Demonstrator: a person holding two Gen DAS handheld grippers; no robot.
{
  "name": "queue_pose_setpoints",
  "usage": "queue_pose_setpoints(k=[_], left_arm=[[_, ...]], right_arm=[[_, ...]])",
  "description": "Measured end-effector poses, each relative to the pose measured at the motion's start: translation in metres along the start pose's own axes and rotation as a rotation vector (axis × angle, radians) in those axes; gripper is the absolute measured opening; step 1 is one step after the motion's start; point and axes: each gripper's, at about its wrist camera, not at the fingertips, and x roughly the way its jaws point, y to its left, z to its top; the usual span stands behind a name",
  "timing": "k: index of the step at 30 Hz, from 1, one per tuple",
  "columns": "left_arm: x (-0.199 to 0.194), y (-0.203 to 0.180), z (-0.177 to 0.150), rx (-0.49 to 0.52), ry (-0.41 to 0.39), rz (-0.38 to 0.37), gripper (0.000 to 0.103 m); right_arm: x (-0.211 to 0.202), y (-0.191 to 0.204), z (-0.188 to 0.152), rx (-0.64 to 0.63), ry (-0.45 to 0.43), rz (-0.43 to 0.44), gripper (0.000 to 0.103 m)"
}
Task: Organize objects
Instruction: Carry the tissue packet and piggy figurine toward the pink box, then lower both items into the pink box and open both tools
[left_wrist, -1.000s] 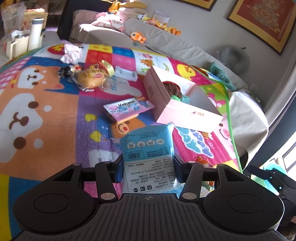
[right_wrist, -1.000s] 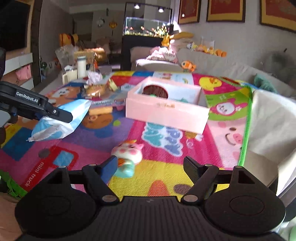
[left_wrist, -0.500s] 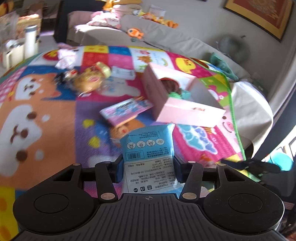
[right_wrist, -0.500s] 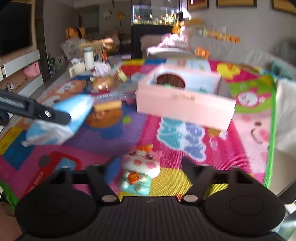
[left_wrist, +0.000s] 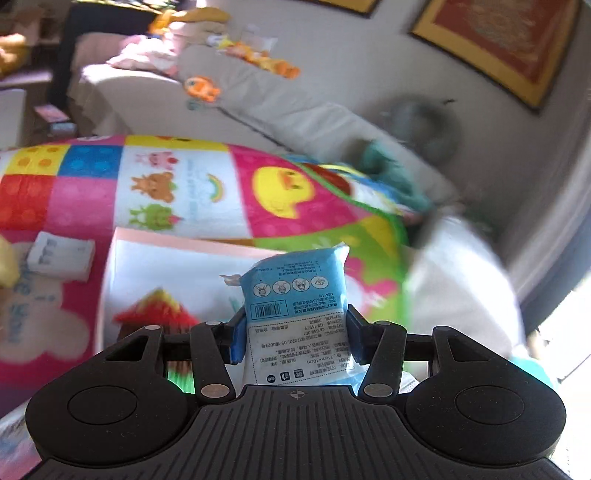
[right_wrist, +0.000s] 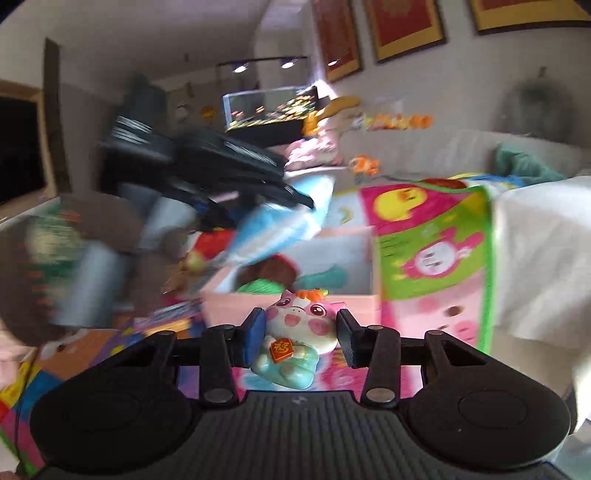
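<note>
Left tool (left_wrist: 295, 332): we have it clamped on the blue wet-wipe pack (left_wrist: 295, 295), which stands upright between the pads.

Right tool (right_wrist: 299, 336): its jaws are closing on the pink cow figurine (right_wrist: 295, 332); both pads sit against the toy's sides.

What changed on the left: a second ago we held the pack well short of the pink box (left_wrist: 177, 247), with the box off at 1 o'clock; now the box's white inside fills the view under the pack, from 9 to 12 o'clock.

What changed on the right: the figurine lay loose on the play mat (right_wrist: 436, 258) between wide jaws; now it sits raised in the jaws, with the box's near wall just beyond at 12 o'clock.

Box contents: a brown round thing and a green one already lie inside, seen from the right wrist view.

Left tool from the right: it shows blurred at 10 o'clock, the pack hanging over the box's far left part.

Still outside: a small white packet (left_wrist: 61, 256) lies on the mat at 9 o'clock of the left view.

Meaning for the task: we judge the pack is about ready to drop into the box, and the figurine is next.

Risk: both tools converge on one box, so we should stagger the releases.
</note>
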Motion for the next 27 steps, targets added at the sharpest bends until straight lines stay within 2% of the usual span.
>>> queue_pose_setpoints(k=[2, 3, 7, 9, 10, 12, 14, 16, 18, 20, 24, 27], left_arm=[[0.024, 0.003, -0.005, 0.000, 0.012, 0.103, 0.056], [0.031, 0.005, -0.010, -0.015, 0.033, 0.130, 0.056], [0.036, 0.007, -0.032, 0.017, 0.164, 0.155, 0.059], [0.035, 0.009, -0.040, 0.018, 0.233, 0.148, 0.062], [0.031, 0.013, -0.042, 0.007, 0.244, 0.140, 0.062], [0.019, 0.016, -0.042, 0.015, 0.219, 0.131, 0.060], [-0.003, 0.014, -0.040, 0.040, 0.145, 0.113, 0.056], [-0.035, 0.015, -0.040, 0.041, 0.069, 0.053, 0.056], [-0.062, 0.021, -0.041, 0.035, 0.025, 0.003, 0.057], [-0.092, 0.032, -0.047, 0.046, -0.026, -0.015, 0.057], [-0.136, 0.061, -0.075, 0.137, -0.109, 0.085, 0.057], [-0.151, 0.088, -0.095, 0.143, -0.071, 0.122, 0.056]], right_arm=[[0.000, -0.012, -0.001, 0.018, 0.000, -0.030, 0.042], [0.000, -0.018, -0.002, 0.026, 0.001, -0.042, 0.042], [0.006, -0.035, -0.007, 0.038, 0.010, -0.084, 0.042], [0.015, -0.041, -0.005, 0.049, 0.015, -0.099, 0.042], [0.019, -0.043, -0.003, 0.055, 0.016, -0.103, 0.042], [0.026, -0.045, 0.001, 0.066, 0.015, -0.103, 0.042], [0.029, -0.046, 0.005, 0.074, 0.016, -0.100, 0.042], [0.033, -0.046, 0.012, 0.087, 0.016, -0.103, 0.042], [0.037, -0.047, 0.020, 0.101, 0.021, -0.093, 0.042], [0.041, -0.047, 0.029, 0.108, 0.032, -0.067, 0.042], [0.078, -0.041, 0.064, 0.126, 0.081, 0.001, 0.042], [0.118, -0.031, 0.099, 0.139, 0.093, 0.032, 0.042]])
